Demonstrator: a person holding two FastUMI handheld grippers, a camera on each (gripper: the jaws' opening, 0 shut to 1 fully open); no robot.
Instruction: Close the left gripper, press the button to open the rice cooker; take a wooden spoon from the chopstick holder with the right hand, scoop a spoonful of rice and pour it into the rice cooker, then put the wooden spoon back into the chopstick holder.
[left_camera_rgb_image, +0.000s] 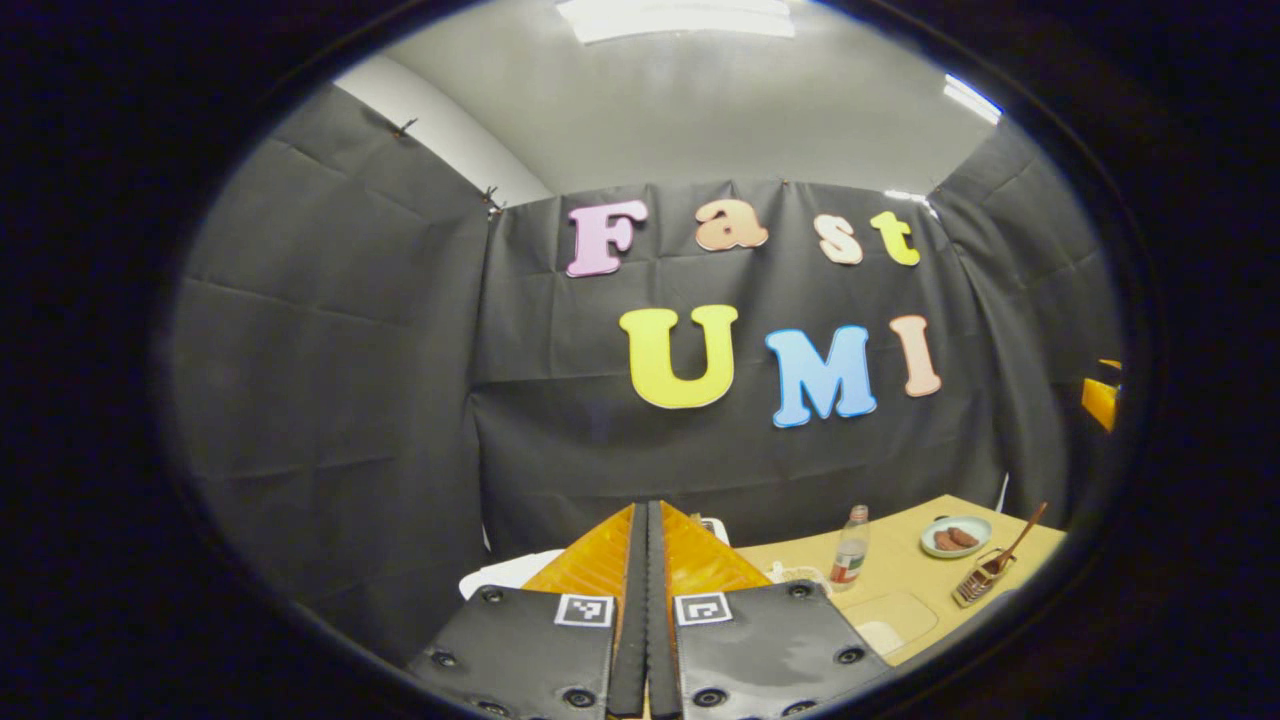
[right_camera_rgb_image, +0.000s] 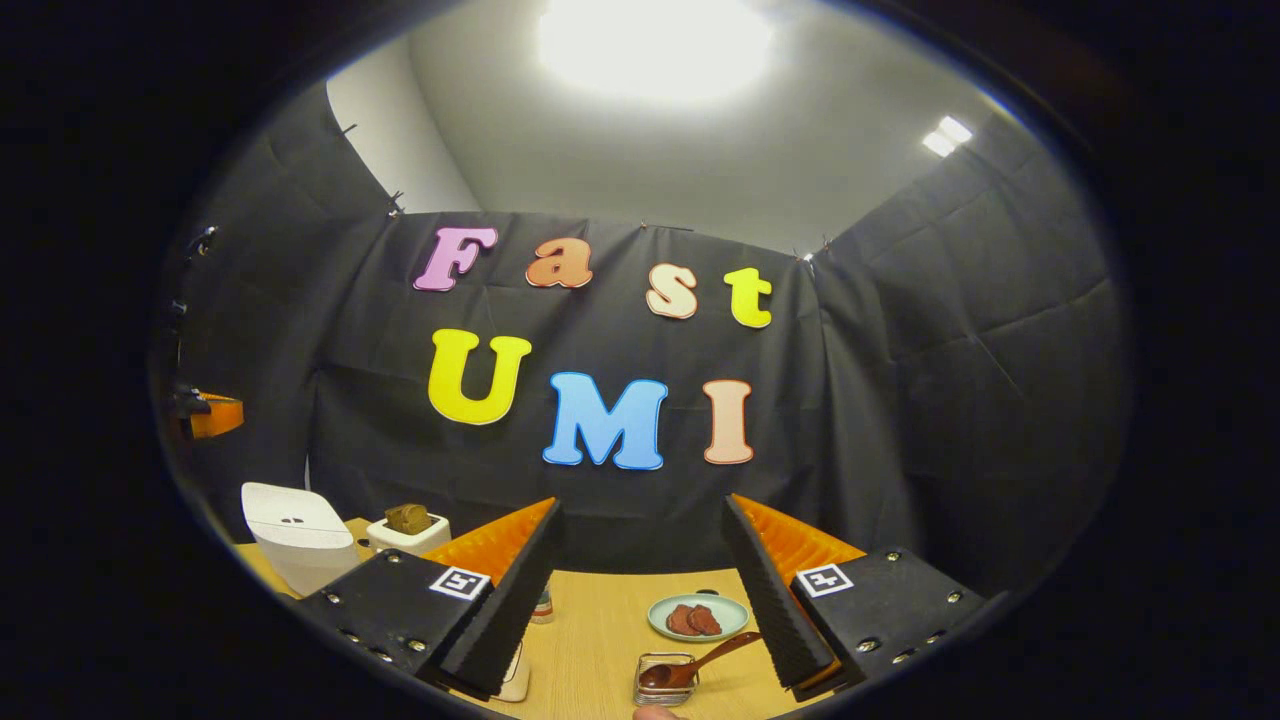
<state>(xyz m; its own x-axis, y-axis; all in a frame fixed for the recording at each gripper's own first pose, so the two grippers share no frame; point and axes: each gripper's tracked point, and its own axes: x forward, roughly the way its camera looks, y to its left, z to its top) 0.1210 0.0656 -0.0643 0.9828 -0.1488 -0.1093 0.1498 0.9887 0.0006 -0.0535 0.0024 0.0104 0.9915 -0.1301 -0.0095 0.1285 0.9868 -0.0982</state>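
Observation:
My left gripper (left_camera_rgb_image: 647, 512) is shut with nothing between its fingers. It is held above the white rice cooker (left_camera_rgb_image: 508, 573), which peeks out just behind and left of the fingers. In the right gripper view the rice cooker (right_camera_rgb_image: 293, 532) stands at the table's left end with its lid down. My right gripper (right_camera_rgb_image: 641, 505) is open and empty, raised above the table. Below it, a wire chopstick holder (right_camera_rgb_image: 662, 684) holds the wooden spoon (right_camera_rgb_image: 700, 660), handle leaning right. The left gripper view shows the chopstick holder (left_camera_rgb_image: 978, 582) and spoon (left_camera_rgb_image: 1018, 540) far right.
The tan table (right_camera_rgb_image: 600, 630) carries a plate of brown pieces (right_camera_rgb_image: 697, 616), a small bottle (left_camera_rgb_image: 851, 548) and a white square container (right_camera_rgb_image: 408, 533) with something brownish in it beside the cooker. A pale mat (left_camera_rgb_image: 890, 620) lies near the bottle. Black cloth walls close the booth.

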